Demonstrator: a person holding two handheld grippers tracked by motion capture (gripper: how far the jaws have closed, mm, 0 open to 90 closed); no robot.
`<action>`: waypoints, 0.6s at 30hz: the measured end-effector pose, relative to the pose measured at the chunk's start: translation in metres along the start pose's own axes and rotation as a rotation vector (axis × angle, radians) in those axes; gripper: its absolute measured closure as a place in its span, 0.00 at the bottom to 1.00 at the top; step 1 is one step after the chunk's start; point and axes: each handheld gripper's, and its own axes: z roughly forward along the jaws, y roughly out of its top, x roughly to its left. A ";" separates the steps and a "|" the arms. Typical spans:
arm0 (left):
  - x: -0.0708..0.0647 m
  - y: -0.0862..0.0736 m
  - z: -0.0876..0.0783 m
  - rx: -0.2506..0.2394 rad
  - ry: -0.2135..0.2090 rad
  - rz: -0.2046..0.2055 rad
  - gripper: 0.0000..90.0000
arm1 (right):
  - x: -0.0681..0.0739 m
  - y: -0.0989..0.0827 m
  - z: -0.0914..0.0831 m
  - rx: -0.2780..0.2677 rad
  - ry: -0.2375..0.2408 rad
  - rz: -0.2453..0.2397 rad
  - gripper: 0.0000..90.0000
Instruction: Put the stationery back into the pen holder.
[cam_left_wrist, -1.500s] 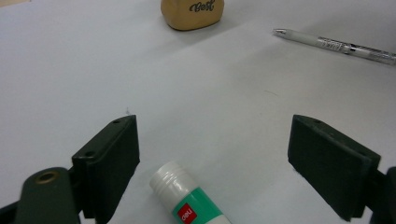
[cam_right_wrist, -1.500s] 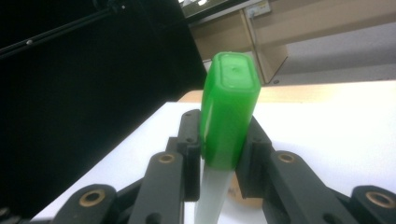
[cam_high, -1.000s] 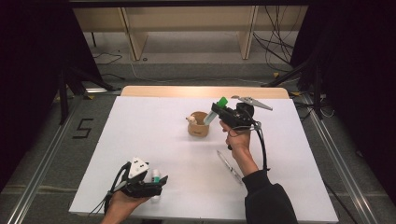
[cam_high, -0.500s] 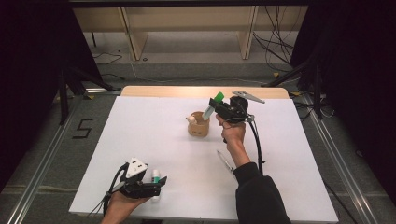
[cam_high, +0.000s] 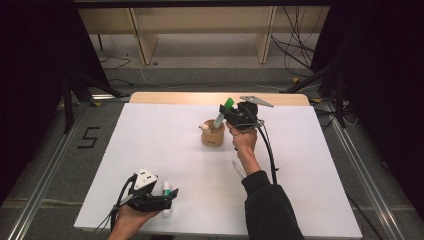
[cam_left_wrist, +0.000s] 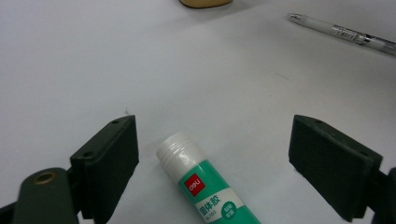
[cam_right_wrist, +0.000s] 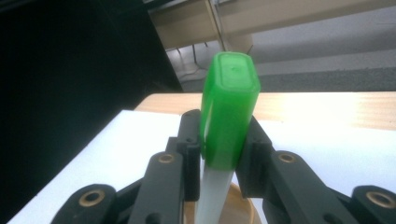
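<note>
Over by the far side of the worktop (cam_high: 150, 150), the right gripper (cam_high: 231, 114) pinches a green-capped marker (cam_high: 223, 112), tilted just above the wooden cup (cam_high: 212, 136). Nearer me, the left gripper (cam_high: 165, 201) rests with jaws spread around a glue stick (cam_left_wrist: 205, 189); a pen (cam_left_wrist: 343, 33) lies apart.

My right tool (cam_right_wrist: 219, 154) is matt black plastic with brass-coloured rivets, and it pinches a marker (cam_right_wrist: 224, 140) whose green cap looks like smooth, slightly glossy plastic over a whitish barrel. The glue stick (cam_left_wrist: 205, 186) has a glossy printed label and a ribbed white plastic neck. The tabletop (cam_high: 150, 150) wears a matt white sheet over pale wood. The holder (cam_high: 212, 136) looks wooden.
</note>
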 end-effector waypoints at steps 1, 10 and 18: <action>0.000 0.000 0.000 0.000 0.000 -0.001 0.17 | 0.000 -0.001 0.002 0.006 -0.003 -0.003 0.83; -0.001 0.000 0.000 -0.001 -0.001 0.004 0.17 | -0.002 -0.007 0.010 0.045 -0.018 -0.024 0.83; -0.001 0.000 0.001 0.003 -0.003 0.010 0.17 | -0.001 -0.014 0.018 0.087 -0.024 -0.047 0.83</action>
